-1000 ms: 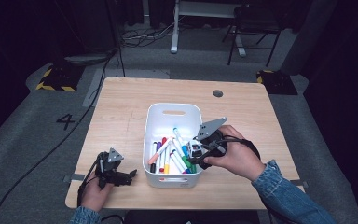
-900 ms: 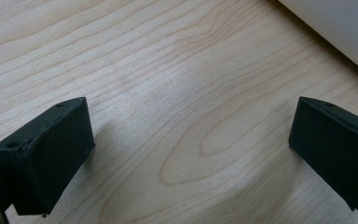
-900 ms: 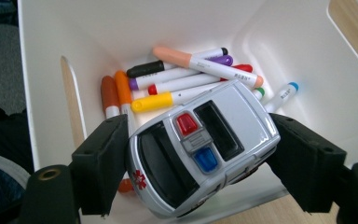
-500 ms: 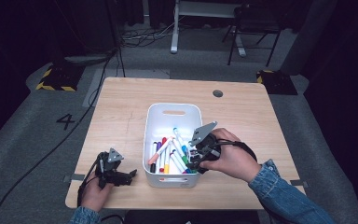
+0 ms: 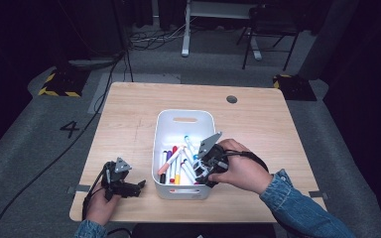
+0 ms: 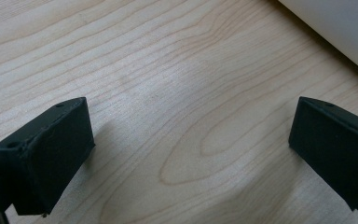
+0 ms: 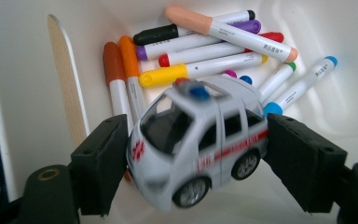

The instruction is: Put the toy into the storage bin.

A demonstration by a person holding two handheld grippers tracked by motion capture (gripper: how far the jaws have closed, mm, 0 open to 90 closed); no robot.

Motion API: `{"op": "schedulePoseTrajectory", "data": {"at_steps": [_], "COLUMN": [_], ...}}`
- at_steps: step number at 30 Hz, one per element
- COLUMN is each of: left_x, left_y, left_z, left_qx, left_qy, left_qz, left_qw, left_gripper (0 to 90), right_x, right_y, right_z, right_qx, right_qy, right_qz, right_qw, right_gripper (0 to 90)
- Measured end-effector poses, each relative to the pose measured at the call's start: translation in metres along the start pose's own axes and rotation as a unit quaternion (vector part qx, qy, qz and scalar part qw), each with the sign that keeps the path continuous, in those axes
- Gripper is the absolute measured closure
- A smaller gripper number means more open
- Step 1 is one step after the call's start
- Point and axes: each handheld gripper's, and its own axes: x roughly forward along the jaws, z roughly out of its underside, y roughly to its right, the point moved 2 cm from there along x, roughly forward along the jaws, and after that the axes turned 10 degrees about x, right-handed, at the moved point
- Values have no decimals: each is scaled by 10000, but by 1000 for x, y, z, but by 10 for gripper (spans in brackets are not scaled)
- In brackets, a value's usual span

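A white toy ambulance (image 7: 205,130) with red stripes and a blue roof light hangs just above the floor of a white bin (image 5: 184,115). My right gripper (image 7: 196,135) is shut on it, one jaw on its nose and one on its tail. Under the car lie several coloured markers (image 7: 200,70), which also show in the high view (image 5: 175,162). In that view the right gripper (image 5: 204,166) sits over the bin's near right part. My left gripper (image 5: 138,186) rests on the table left of the bin. Its jaws stand wide open (image 6: 191,112) over bare wood.
The bin sits mid-table on the light wooden table (image 5: 129,114), and its white wall (image 6: 340,28) lies close ahead of the left gripper. A round grey grommet (image 5: 231,99) is at the back right. The room around the table is dark, with chairs behind.
My right gripper with the toy ambulance has shifted a little left and lower over the bin. The left gripper has stayed where it was.
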Motion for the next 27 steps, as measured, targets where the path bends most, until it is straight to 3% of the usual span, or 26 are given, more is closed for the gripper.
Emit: {"op": "schedulePoseTrajectory", "data": {"at_steps": [11, 19, 27], "left_x": [-1, -1, -1], "left_y": [0, 0, 0], "left_z": [0, 0, 1], "left_qx": [10, 11, 2], "left_qy": [-1, -9, -10], "left_qz": [-44, -34, -18], "left_qw": [10000, 10000, 10000], "left_gripper": [0, 1, 0], "right_x": [-5, -25, -52], "right_y": [-1, 4, 19], "right_z": [-1, -3, 5], "right_qx": [-33, 105, 504], "right_qy": [-1, 534, 1121], "right_qz": [20, 195, 497], "right_qw": [10000, 9983, 9912], "right_gripper": [260, 280, 288]}}
